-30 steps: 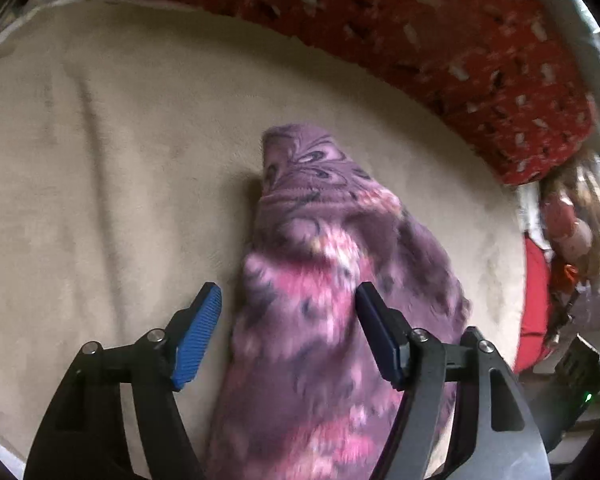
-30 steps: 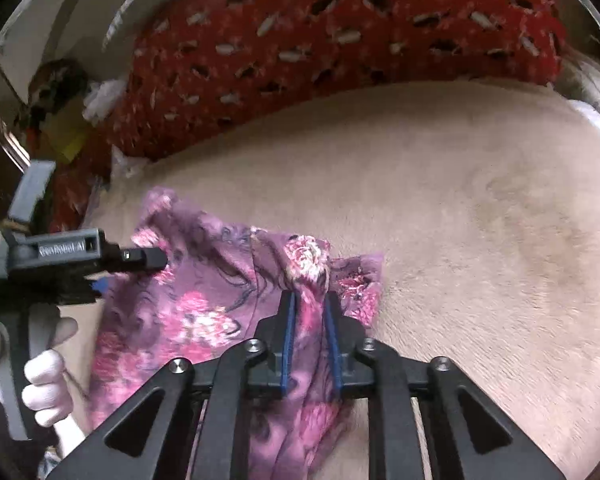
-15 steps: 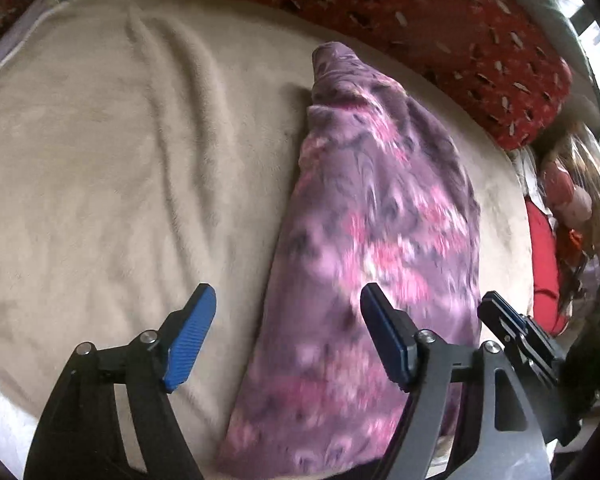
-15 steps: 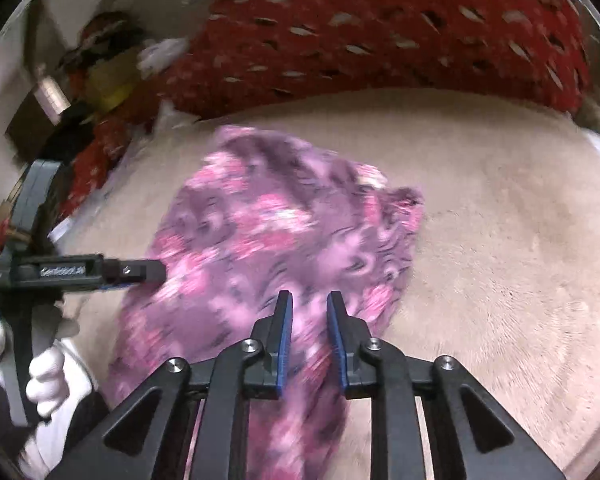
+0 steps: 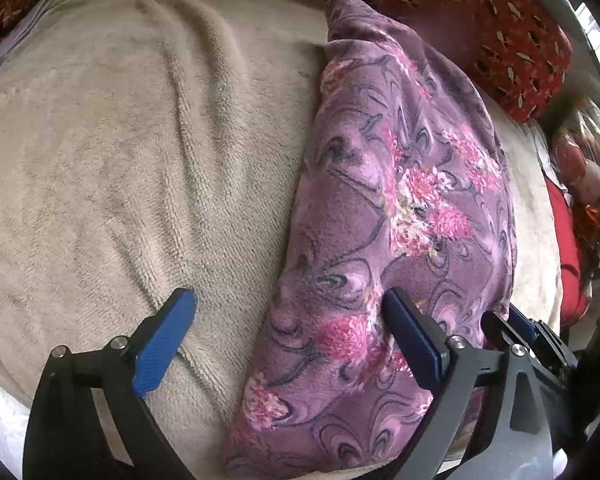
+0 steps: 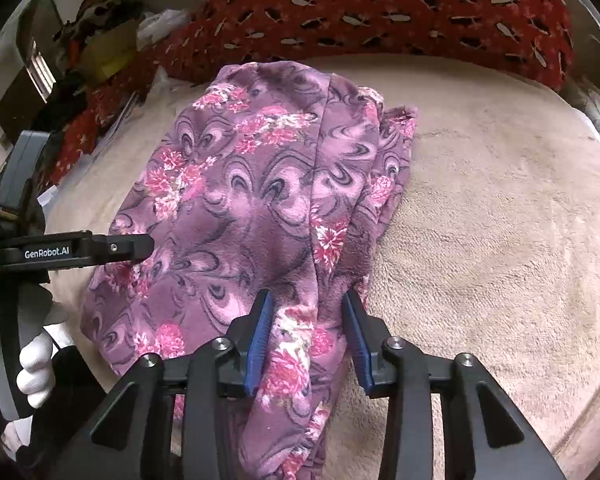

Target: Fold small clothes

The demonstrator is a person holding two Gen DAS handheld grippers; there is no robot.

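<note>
A purple garment with pink flowers [image 5: 384, 216] lies spread lengthwise on a beige fleece blanket [image 5: 120, 152]. It also shows in the right wrist view [image 6: 252, 200]. My left gripper [image 5: 290, 340] is open wide over the garment's near left edge, holding nothing. My right gripper [image 6: 308, 336] has its jaws parted, with a bunched fold of the garment lying loose between them. The left gripper also shows in the right wrist view [image 6: 140, 246] at the garment's left side.
A red patterned cushion [image 6: 380, 12] lines the back of the blanket. A doll and red items [image 5: 580, 184] sit at the right in the left wrist view. Clutter and boxes [image 6: 100, 48] stand at the far left. A white-gloved hand [image 6: 36, 364] holds the left gripper.
The garment went from lifted and bunched to laid out flat on the blanket. My right gripper, shut on its fold before, has opened. My left gripper stayed open.
</note>
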